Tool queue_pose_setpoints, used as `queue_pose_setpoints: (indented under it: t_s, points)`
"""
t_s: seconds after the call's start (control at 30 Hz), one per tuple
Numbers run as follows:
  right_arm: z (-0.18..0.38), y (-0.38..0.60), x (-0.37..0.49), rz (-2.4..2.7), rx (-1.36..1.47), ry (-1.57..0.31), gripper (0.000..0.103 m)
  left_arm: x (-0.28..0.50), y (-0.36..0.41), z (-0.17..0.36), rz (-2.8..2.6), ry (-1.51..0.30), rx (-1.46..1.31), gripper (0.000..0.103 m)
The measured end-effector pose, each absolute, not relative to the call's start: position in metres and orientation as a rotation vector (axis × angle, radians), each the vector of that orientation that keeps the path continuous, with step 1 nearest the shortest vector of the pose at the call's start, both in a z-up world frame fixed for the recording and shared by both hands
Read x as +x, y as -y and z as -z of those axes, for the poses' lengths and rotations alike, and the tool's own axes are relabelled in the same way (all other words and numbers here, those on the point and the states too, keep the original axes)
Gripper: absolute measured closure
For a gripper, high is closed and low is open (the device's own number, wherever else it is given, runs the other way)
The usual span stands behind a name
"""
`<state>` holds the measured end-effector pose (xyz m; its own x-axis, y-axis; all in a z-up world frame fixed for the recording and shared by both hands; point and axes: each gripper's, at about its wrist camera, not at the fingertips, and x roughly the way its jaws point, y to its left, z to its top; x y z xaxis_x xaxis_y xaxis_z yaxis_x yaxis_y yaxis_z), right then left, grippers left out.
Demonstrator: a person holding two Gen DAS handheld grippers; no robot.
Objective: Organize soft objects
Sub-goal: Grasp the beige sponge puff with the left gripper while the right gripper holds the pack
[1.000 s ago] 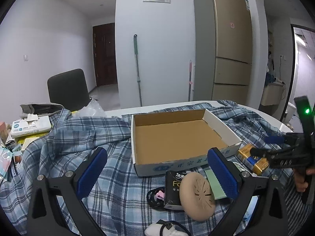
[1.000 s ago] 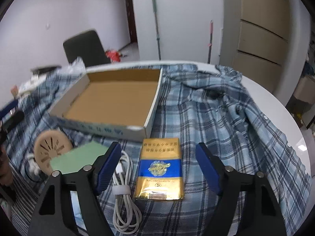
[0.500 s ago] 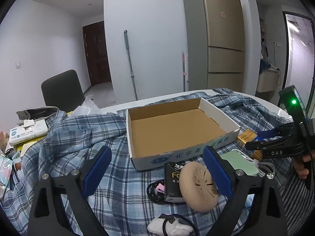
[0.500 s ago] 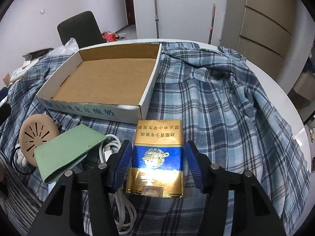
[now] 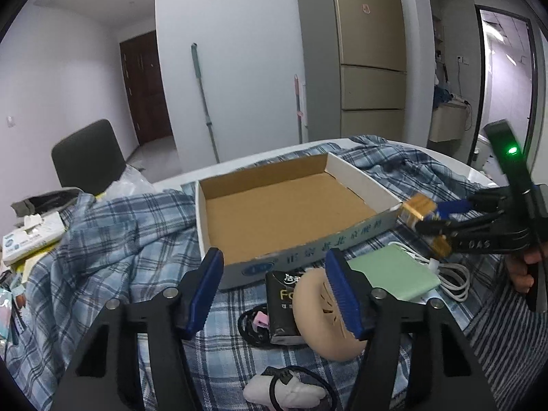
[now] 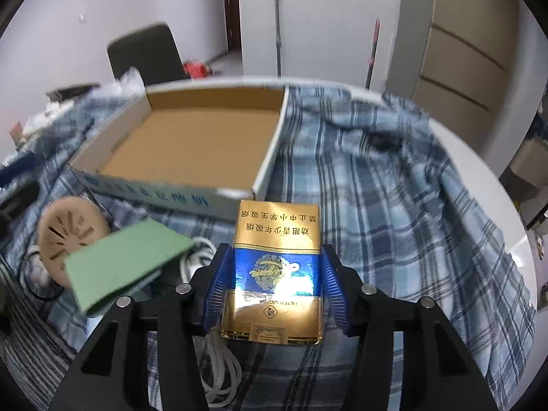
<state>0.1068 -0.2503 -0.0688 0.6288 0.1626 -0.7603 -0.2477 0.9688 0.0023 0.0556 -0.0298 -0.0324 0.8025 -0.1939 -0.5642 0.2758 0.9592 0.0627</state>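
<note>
R claw [image 6: 272, 282] is clamped on the gold-and-blue cigarette pack [image 6: 275, 267], blue pads pressed on both long sides at its blue band. In the left wrist view the pack [image 5: 423, 221] sits just off the near-right corner of the cardboard box [image 5: 363, 185], tilted; whether it's clear of the cloth can't be told. L claw [image 5: 274, 291] is apart, nothing btwn the pads, held over the clutter in front of the box's near wall.

Box is open-topped, bare brown floor, low white walls; near wall w/ blue print faces the claws. It rests on a blue plaid shirt [image 6: 376, 185] spread over the white round counter [image 6: 479, 157], whose bare rim shows at the far right.

Front of the box is tight: tan round vented disc [image 5: 325, 318] leans against a black pack [image 5: 282, 304], touching the L claw's right pad in view; black cord loop w/ pink tag [image 5: 255, 322] just beside them. Green flat pouch [image 6: 126, 263] lies near the R claw's left finger, over a coiled white cable [image 6: 219, 359] that runs under that finger. A white soft lump w/ black strap [image 5: 287, 390] sits at the near edge, low in the left wrist view.

Open room: the box interior and the plaid cloth to the right of the box.
</note>
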Motion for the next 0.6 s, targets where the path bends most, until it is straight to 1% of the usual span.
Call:
queue_pose_setpoints:
  t_s: [0.17,0.2,0.27,0.33,0.47,0.6]
  points:
    - [0.053,0.25,0.091,-0.254,-0.103,-0.741,0.052,0.065,0.029,0.039,0.342,-0.656,0.112,0.039]
    - [0.051,0.249,0.09,-0.258,-0.108,-0.731,0.052,0.065,0.03,0.04,0.357,-0.665,0.11,0.041]
    - [0.05,0.247,0.089,-0.26,-0.121,-0.726,0.052,0.067,0.028,0.038,0.404,-0.687,0.085,0.047]
    - [0.049,0.246,0.088,-0.262,-0.123,-0.723,0.052,0.071,0.026,0.038,0.44,-0.717,0.071,0.049]
    - [0.05,0.246,0.091,-0.263,-0.118,-0.732,0.052,0.078,0.024,0.047,0.495,-0.809,0.062,0.049]
    - [0.051,0.247,0.09,-0.265,-0.12,-0.734,0.052,0.086,0.022,0.059,0.56,-0.912,-0.011,0.049]
